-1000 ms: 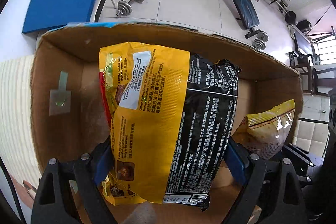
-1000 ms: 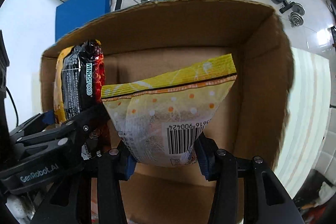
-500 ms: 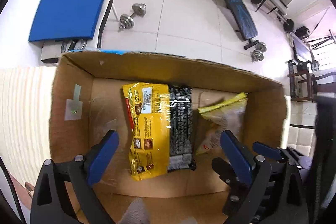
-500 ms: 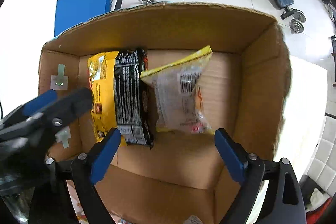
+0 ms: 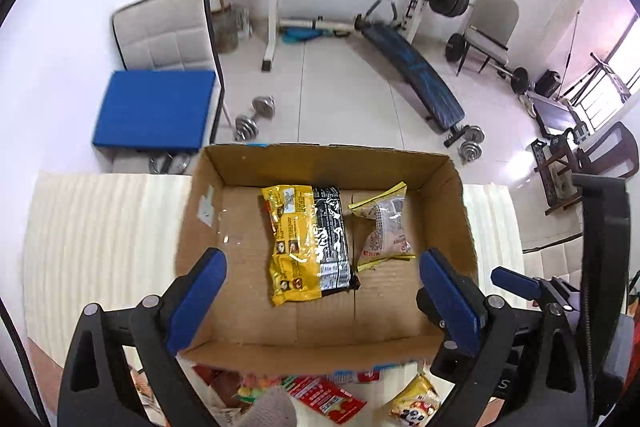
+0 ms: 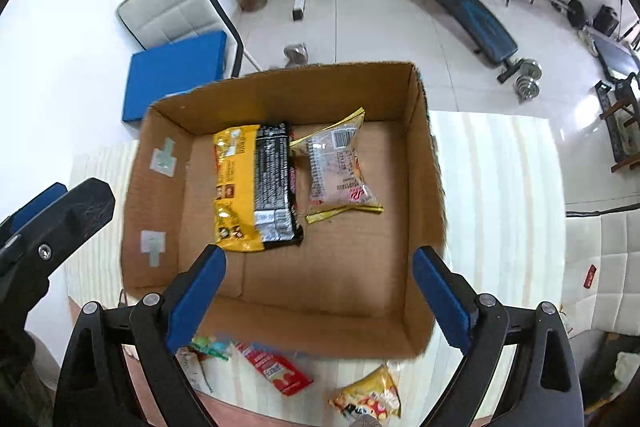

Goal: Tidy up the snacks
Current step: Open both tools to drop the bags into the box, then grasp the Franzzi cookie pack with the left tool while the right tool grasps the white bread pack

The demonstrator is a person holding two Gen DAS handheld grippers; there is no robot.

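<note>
A cardboard box (image 5: 448,187) (image 6: 420,155) was seen standing open on a pale striped worktop (image 5: 100,227) (image 6: 492,187). On its floor two snack packets were laid side by side. The yellow-and-black packet (image 5: 308,243) (image 6: 256,187) was laid back side up, its panel covered with small print and a barcode; none of that print could be read. Just to its right, touching it or nearly so at the far corner, a clear packet with yellow seams (image 5: 384,223) (image 6: 340,171) was laid, showing a barcode and small red lettering too blurred to be made out.

The left tool (image 5: 320,297) was held above the near part of the box, its blue-padded fingers (image 5: 196,299) spread wide with nothing between them. The right tool (image 6: 318,297) was likewise held over the box, spread wide and empty. In the right wrist view the left tool was seen at the left edge; in the left wrist view part of the right tool appeared at the right.

On the worktop in front of the box, more snacks were visible: a red packet (image 5: 332,399) (image 6: 276,371) and a small yellow packet (image 5: 414,405) (image 6: 370,399) with cartoon figures. Their lettering was illegible.
</note>
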